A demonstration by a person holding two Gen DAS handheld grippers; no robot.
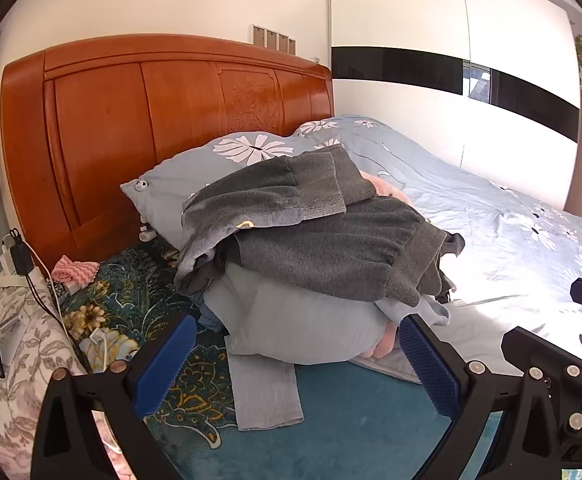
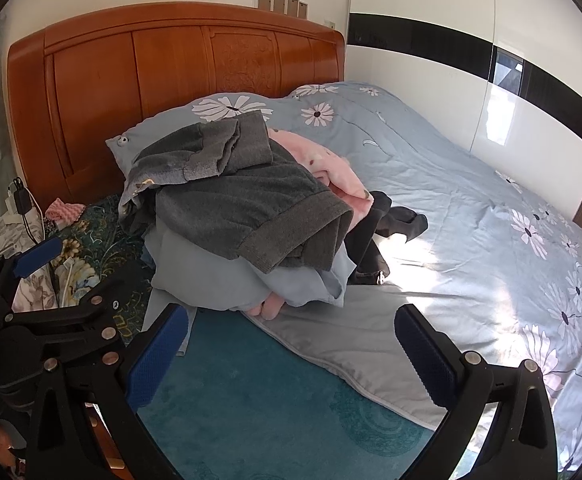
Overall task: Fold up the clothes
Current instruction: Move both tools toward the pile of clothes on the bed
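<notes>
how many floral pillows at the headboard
2: one pillow right behind the clothes pile, a second pillow to its right. More may be hidden behind the pile.

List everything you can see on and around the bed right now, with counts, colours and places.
grey sweater: 1, dark grey, top of the clothes pile
light blue garment: 1, pale blue, under the sweater
pink garment: 1, pink, behind the sweater
black garment: 1, black, right of the pile
pillow: 1, blue with white flowers, against the headboard
headboard: 1, orange-brown wood
duvet: 1, blue floral, right side
teal blanket: 1, foreground
left gripper: open, blue fingers
right gripper: open, blue fingers
</notes>
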